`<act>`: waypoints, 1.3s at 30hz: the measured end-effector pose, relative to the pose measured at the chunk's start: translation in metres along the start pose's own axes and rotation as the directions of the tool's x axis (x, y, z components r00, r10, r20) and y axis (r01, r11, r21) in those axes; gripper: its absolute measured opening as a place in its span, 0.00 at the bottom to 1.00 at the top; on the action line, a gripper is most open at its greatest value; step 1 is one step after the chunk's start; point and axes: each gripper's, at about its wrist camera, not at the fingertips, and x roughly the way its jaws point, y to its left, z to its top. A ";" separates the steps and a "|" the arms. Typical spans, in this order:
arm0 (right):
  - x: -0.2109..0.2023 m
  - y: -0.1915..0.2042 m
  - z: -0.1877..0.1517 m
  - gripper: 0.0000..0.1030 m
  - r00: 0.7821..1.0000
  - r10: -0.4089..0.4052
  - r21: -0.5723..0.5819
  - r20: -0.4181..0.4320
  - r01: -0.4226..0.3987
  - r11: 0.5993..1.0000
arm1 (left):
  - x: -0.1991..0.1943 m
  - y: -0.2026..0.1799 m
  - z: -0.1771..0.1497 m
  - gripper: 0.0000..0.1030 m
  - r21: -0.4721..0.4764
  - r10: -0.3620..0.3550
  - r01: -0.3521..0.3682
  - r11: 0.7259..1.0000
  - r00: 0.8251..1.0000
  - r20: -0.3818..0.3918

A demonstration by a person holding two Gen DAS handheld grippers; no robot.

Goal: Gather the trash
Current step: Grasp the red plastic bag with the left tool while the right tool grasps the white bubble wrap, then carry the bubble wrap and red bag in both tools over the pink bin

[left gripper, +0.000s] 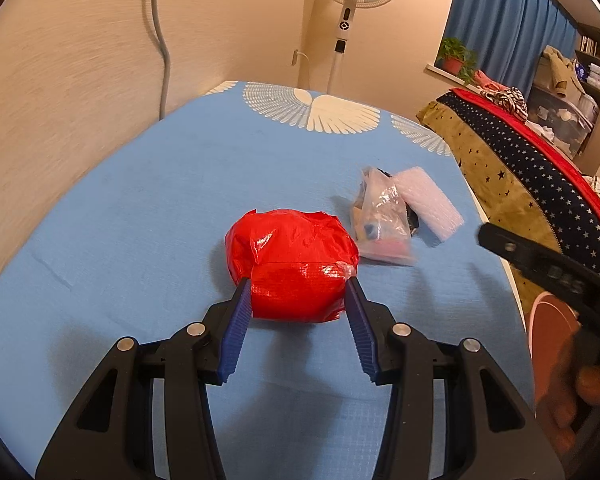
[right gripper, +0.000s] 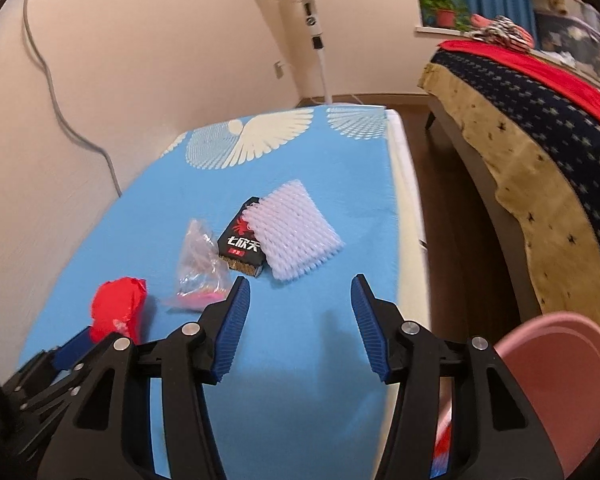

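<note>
A crumpled red plastic bag [left gripper: 292, 264] lies on the blue cloth [left gripper: 160, 200]. My left gripper [left gripper: 298, 284] has its blue fingers on both sides of the bag's near end, touching it. The bag also shows in the right wrist view [right gripper: 116, 308]. A clear plastic bag [right gripper: 200, 268], a black carton [right gripper: 242, 246] and a white foam net sleeve [right gripper: 296, 230] lie in a group past it. My right gripper [right gripper: 300, 292] is open and empty above the cloth, just short of the foam sleeve.
A pink bin [right gripper: 560, 380] stands at the table's right edge, near me. A bed with a star-patterned blanket [right gripper: 540, 128] is to the right across a strip of wooden floor. A standing fan [left gripper: 352, 8] and a wall are behind the table.
</note>
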 end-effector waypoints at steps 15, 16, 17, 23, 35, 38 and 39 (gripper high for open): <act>0.061 0.011 0.014 0.35 0.988 -0.040 -0.106 -0.146 0.024 0.994 | 0.006 0.003 0.006 0.45 -0.032 -0.009 0.009 0.999 1.000 -0.011; 0.063 0.011 0.013 0.31 0.987 -0.045 -0.112 -0.154 0.028 0.993 | 0.006 0.004 0.006 0.45 -0.033 -0.011 0.011 0.999 1.000 -0.012; 0.065 0.012 0.013 0.30 0.987 -0.047 -0.113 -0.156 0.029 0.993 | 0.005 0.004 0.006 0.45 -0.034 -0.013 0.013 0.999 1.000 -0.012; 0.060 0.007 0.011 0.05 0.987 -0.011 -0.079 -0.162 -0.002 0.997 | 0.000 0.003 0.008 0.45 -0.033 -0.019 0.019 0.999 1.000 -0.006; -0.002 0.020 -0.004 0.04 0.995 -0.003 -0.089 -0.103 -0.006 0.996 | -0.021 -0.001 0.008 0.45 -0.008 -0.031 0.032 0.999 0.999 0.035; -0.024 0.024 -0.010 0.04 0.997 -0.010 -0.103 -0.078 0.002 0.995 | -0.029 -0.002 0.006 0.45 0.003 -0.039 0.039 0.999 0.998 0.047; -0.030 0.025 -0.012 0.04 0.997 -0.012 -0.104 -0.071 0.005 0.995 | -0.031 -0.002 0.005 0.45 0.006 -0.040 0.039 0.999 0.998 0.050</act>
